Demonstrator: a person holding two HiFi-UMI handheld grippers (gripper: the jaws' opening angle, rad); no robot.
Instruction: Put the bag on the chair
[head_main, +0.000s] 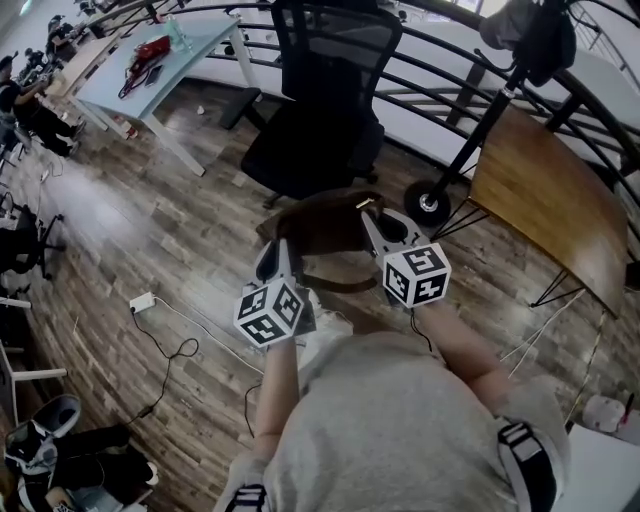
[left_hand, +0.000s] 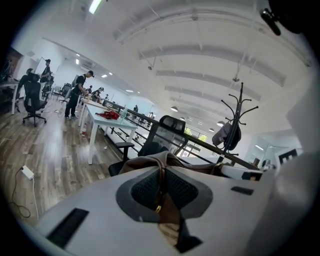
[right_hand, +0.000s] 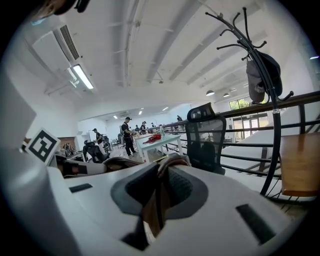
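A brown leather bag (head_main: 322, 226) hangs in the air between my two grippers, just in front of a black mesh office chair (head_main: 318, 140). My left gripper (head_main: 276, 252) is shut on the bag's left edge, and my right gripper (head_main: 374, 222) is shut on its right edge. In the left gripper view, brown bag material (left_hand: 150, 162) is pinched between the pads of the left gripper (left_hand: 161, 194), with the chair (left_hand: 167, 129) straight ahead. In the right gripper view, the right gripper (right_hand: 158, 196) clamps a fold of the bag (right_hand: 173, 162), and the chair (right_hand: 206, 139) stands slightly to the right.
A coat stand (head_main: 468, 132) with its round base stands right of the chair, beside a wooden table (head_main: 545, 200). A curved black railing (head_main: 430, 60) runs behind. A white table (head_main: 150, 62) is at far left. A power adapter and cable (head_main: 141, 301) lie on the floor.
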